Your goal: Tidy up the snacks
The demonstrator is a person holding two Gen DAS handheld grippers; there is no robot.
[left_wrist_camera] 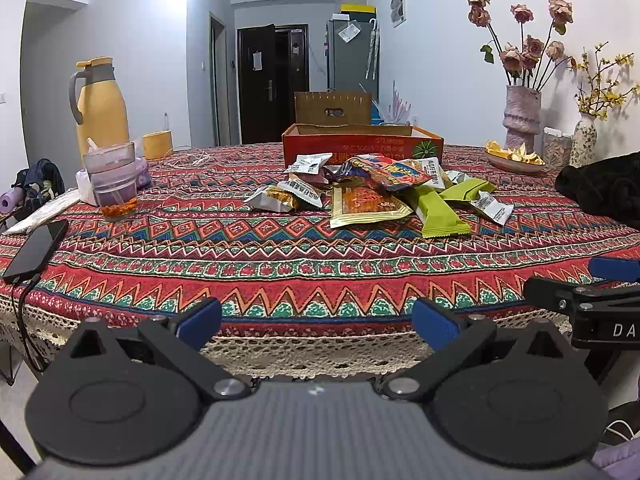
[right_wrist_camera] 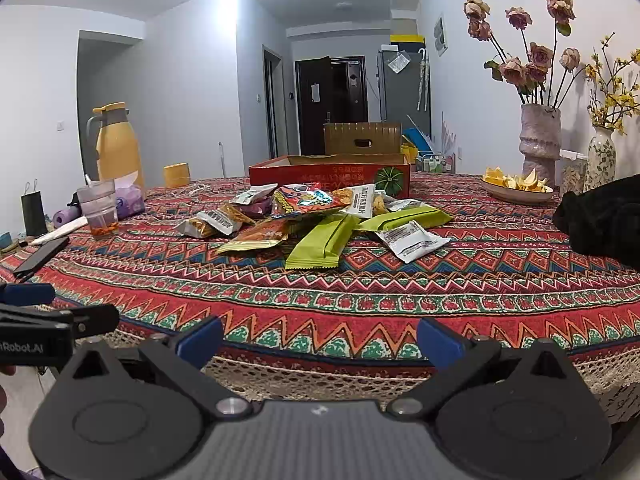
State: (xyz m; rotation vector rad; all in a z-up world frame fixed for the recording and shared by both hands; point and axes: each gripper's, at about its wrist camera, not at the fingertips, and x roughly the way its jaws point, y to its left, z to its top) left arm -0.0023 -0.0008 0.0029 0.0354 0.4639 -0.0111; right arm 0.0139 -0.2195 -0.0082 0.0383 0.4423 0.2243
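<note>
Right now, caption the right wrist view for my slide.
Open right tongs at table edge, facing snack pile before red cardboard box.

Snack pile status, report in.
Left gripper and right gripper open, empty, at table edge. Snack pile untouched before red box. Path clear.

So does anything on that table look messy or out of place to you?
Yes: the loose heap of snack packets lies jumbled on the patterned red tablecloth, overlapping at odd angles, while the open red cardboard box behind them shows nothing inside from this low angle. Nothing looks spilled or torn. Both hand-held grippers hang open at the table's near edge.
</note>
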